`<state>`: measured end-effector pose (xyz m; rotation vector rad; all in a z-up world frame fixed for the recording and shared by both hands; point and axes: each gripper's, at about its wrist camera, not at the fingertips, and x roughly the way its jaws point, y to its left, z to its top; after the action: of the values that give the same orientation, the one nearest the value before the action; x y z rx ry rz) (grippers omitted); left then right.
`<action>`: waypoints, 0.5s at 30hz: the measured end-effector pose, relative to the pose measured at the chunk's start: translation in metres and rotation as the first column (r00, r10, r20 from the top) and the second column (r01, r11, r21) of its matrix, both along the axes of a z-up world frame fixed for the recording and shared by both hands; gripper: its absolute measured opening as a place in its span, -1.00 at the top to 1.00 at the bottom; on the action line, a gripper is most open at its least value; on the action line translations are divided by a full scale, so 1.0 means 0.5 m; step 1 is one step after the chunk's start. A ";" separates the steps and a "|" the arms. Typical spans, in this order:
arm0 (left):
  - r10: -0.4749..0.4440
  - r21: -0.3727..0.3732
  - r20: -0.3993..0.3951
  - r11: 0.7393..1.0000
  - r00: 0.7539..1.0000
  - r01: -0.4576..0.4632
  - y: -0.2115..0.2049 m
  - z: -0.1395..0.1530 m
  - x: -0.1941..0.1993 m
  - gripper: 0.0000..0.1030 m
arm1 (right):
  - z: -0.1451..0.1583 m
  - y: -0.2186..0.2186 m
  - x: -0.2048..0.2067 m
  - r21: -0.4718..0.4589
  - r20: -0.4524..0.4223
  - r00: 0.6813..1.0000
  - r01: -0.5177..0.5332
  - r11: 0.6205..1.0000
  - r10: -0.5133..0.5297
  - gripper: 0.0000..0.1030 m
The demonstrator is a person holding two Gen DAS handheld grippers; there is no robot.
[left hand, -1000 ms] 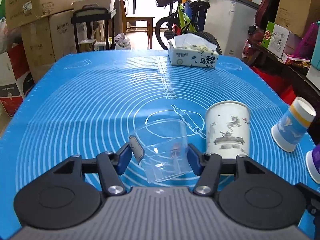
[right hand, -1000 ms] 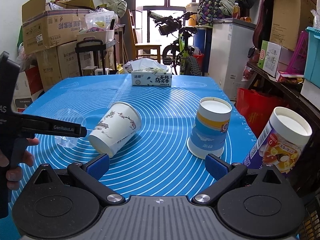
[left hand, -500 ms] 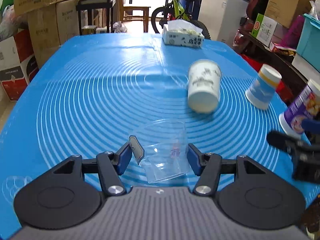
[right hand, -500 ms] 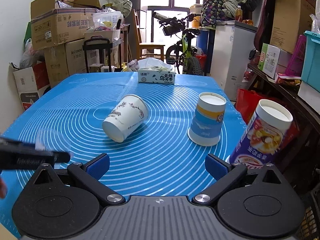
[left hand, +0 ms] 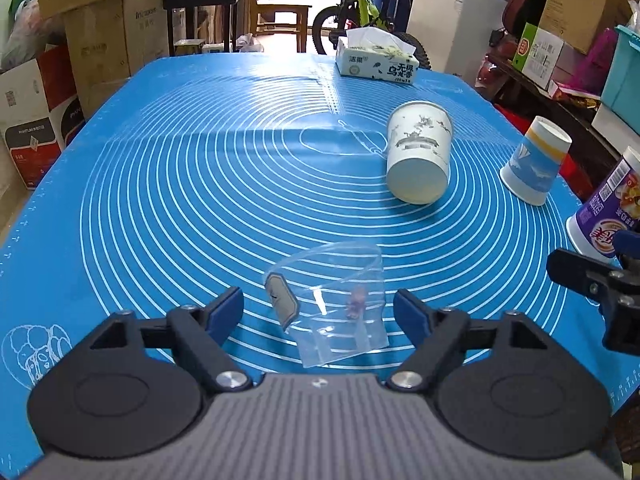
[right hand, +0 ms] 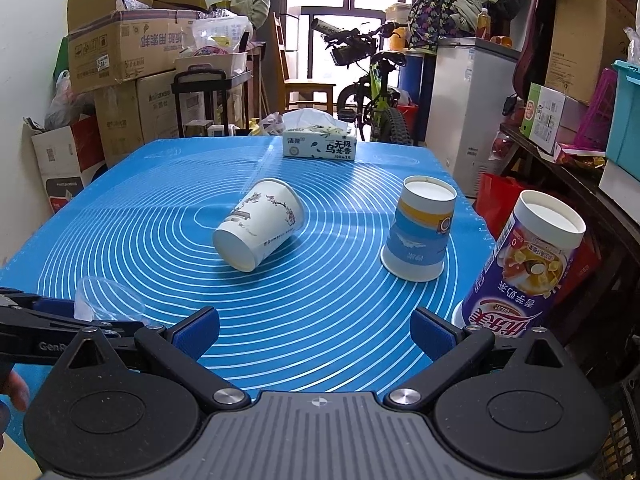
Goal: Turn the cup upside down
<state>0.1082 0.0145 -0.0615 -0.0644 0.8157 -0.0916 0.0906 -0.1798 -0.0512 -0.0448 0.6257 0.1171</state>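
Left gripper (left hand: 319, 308) jaws spread, clear thin plastic cup (left hand: 332, 304) loose betw. them on blue table (left hand: 200, 200); back straight out w/o nudging it. Right gripper (right hand: 315, 330) jaws spread, empty.

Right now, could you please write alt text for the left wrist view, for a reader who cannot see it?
The open left tool frames a clear cup standing on a blue mat, its fingers apart from the cup's sides. Beyond, a white cup lies on its side, a blue cup and purple cup stand upside down, and a tissue box sits at the far edge.
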 end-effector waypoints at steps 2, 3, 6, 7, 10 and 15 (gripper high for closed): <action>-0.001 0.004 0.000 1.000 1.000 0.001 0.001 0.001 -0.003 -0.60 | -0.002 0.001 0.002 0.001 -0.004 1.000 -0.003 1.000 0.003 -1.00; 0.002 0.005 0.003 1.000 1.000 -0.002 0.001 0.002 -0.004 -0.60 | -0.002 0.002 0.002 -0.001 -0.005 1.000 -0.006 1.000 0.006 -1.00; 0.002 -0.004 0.007 1.000 1.000 -0.002 0.002 0.005 -0.012 -0.61 | -0.001 0.008 0.003 -0.012 -0.006 1.000 -0.021 1.000 0.021 -1.00; 0.001 -0.005 0.009 1.000 1.000 -0.001 0.003 0.007 -0.015 -0.64 | -0.001 0.010 0.004 -0.021 -0.006 1.000 -0.028 0.999 0.028 -1.00; 0.006 -0.001 0.033 1.000 0.999 -0.006 0.007 0.017 -0.032 -0.78 | 0.005 0.020 0.008 -0.071 -0.001 0.999 -0.052 0.996 0.052 -1.00; 0.032 0.009 0.080 0.999 0.996 -0.033 0.020 0.048 -0.059 -0.82 | 0.029 0.055 0.011 -0.256 0.035 0.992 -0.110 0.960 0.123 -1.00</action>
<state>0.0788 0.0244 -0.0373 -0.0637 0.7347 -0.0593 0.0963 -0.1525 -0.0365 -0.3321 0.5845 0.1484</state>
